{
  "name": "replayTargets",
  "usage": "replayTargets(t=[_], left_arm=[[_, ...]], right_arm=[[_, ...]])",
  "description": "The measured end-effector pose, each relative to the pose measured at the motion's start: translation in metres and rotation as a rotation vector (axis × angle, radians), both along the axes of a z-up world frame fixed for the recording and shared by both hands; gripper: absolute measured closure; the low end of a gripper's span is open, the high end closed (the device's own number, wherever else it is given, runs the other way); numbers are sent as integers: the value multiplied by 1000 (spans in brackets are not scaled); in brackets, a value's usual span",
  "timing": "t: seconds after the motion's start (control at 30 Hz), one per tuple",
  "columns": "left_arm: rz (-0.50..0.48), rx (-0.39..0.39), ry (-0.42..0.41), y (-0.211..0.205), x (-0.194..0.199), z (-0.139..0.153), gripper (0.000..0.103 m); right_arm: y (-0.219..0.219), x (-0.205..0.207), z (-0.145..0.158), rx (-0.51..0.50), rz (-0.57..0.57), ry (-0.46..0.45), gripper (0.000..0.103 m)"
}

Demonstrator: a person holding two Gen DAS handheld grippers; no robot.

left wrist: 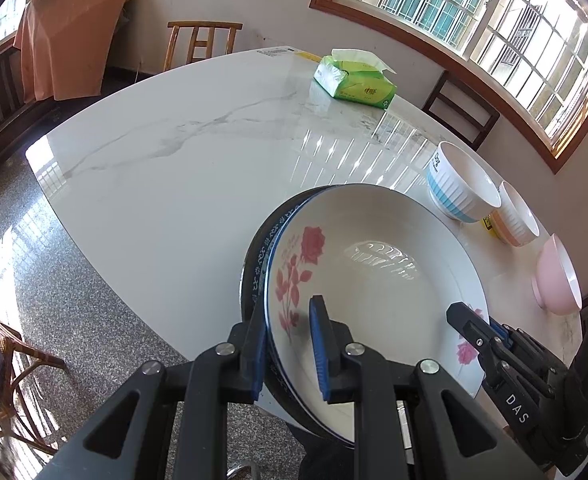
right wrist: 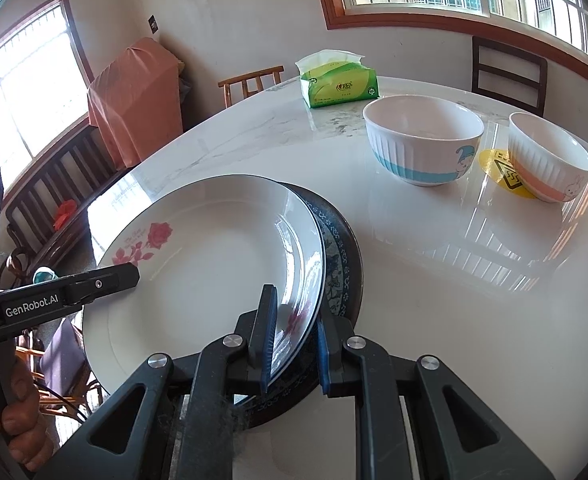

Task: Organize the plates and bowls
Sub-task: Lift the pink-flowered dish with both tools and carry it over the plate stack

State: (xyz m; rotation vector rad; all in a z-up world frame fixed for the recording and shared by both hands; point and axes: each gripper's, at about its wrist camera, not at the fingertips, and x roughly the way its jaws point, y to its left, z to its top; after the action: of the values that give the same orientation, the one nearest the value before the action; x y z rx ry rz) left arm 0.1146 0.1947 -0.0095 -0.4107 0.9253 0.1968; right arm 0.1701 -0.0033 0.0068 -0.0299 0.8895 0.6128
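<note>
Underneath, a dark blue-patterned plate (right wrist: 344,256); above it, white rose-printed plate (left wrist: 374,272), both grippers (left wrist: 290,344) (right wrist: 294,340) pinching its rim.

Both grippers, left (left wrist: 290,350) and right (right wrist: 294,346), angle downward, fingers nearly closed.

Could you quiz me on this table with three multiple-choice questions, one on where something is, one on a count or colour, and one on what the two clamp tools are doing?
1. Where is the tissue pack?
A. at the table's far end
B. inside a bowl
C. on the plates

2. How many bowls stand on the table?
A. one
B. three
C. five

3. The rose plate is:
A. lying free
B. clamped at opposite rims by both grippers
C. upside down

Answers:
1 A, it sits beyond the bowls.
2 B, blue-banded bowl, orange-banded bowl, pink bowl.
3 B, left gripper and right gripper each pinch its rim.
</note>
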Motion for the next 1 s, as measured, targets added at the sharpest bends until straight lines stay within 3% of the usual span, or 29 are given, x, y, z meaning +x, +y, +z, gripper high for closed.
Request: replayTargets(t=[0.73,1.0], left_arm=[[-12,60,-30,-5,0,-2,84],[-14,64,-37,-5,-1,-3,84]], right_arm=[[3,-1,-4,-29,12,-87,82],[5,-3,-3,-36,16,-107,75]])
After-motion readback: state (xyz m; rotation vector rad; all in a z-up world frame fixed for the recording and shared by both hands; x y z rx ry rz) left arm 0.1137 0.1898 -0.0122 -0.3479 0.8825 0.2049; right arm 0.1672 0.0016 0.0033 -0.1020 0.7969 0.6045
